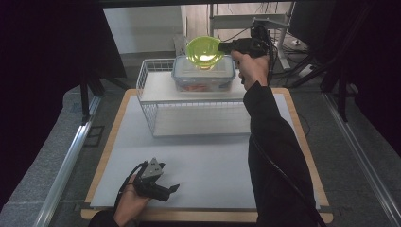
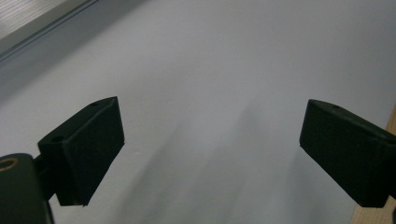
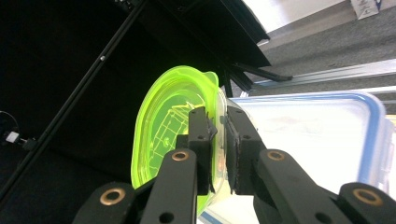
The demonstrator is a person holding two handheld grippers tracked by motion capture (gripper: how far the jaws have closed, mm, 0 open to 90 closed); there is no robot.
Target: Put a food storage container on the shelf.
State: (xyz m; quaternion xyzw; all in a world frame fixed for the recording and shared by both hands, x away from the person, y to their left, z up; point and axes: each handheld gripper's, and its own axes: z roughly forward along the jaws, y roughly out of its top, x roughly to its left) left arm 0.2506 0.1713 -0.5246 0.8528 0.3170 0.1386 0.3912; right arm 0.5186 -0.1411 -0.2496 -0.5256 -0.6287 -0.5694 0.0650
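A white wire rack (image 1: 146, 101) stands on a grey mat (image 1: 198, 165) covering the wooden table (image 1: 302, 142).

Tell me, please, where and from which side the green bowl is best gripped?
Grip the green bowl by its thin rim wall, coming from the right side, as the right gripper does: one jaw inside, one outside. The bowl is too wide to span, and the container sits close beneath it.
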